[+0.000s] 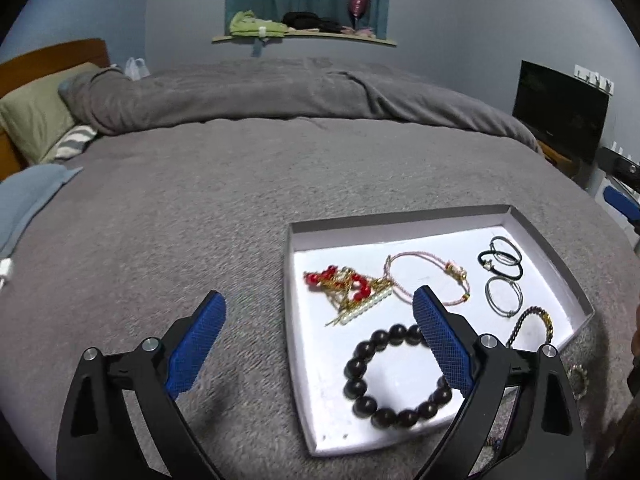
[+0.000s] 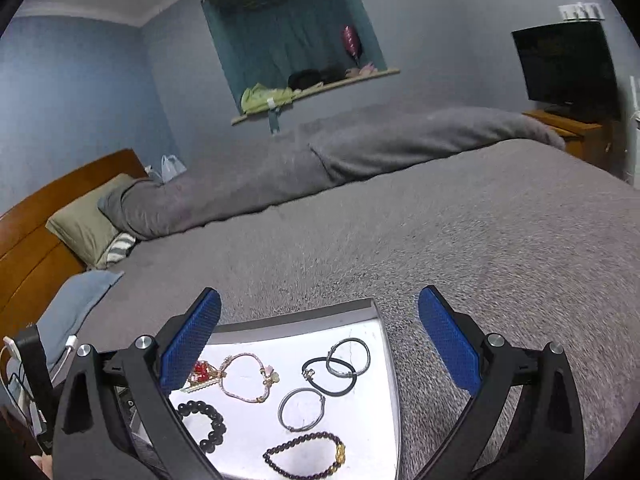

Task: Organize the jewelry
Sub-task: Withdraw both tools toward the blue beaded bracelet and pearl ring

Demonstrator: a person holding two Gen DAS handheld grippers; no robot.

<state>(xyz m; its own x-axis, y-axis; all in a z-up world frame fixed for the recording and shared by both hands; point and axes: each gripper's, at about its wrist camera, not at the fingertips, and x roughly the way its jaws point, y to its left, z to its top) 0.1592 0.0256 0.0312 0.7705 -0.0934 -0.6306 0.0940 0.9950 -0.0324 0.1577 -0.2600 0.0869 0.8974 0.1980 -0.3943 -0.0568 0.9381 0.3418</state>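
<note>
**Both tools released above the jewelry tray**

My left tool [image 1: 320,320] hangs spread wide with nothing between its blue pads; my right tool [image 2: 320,320] is equally released. Nearest me in the shallow white cardboard tray [image 1: 400,216], on the grey blanket-covered bed [image 1: 240,200], lies the black round-bead bracelet [image 1: 360,364]. Beside it lies a dark chain bracelet with a gold charm [image 2: 308,454]. Farther in lie the red-and-gold beaded piece [image 1: 344,280], the pink cord bracelet [image 1: 424,258], a silver ring bangle [image 1: 504,296] and black hair ties [image 1: 502,258].
</note>
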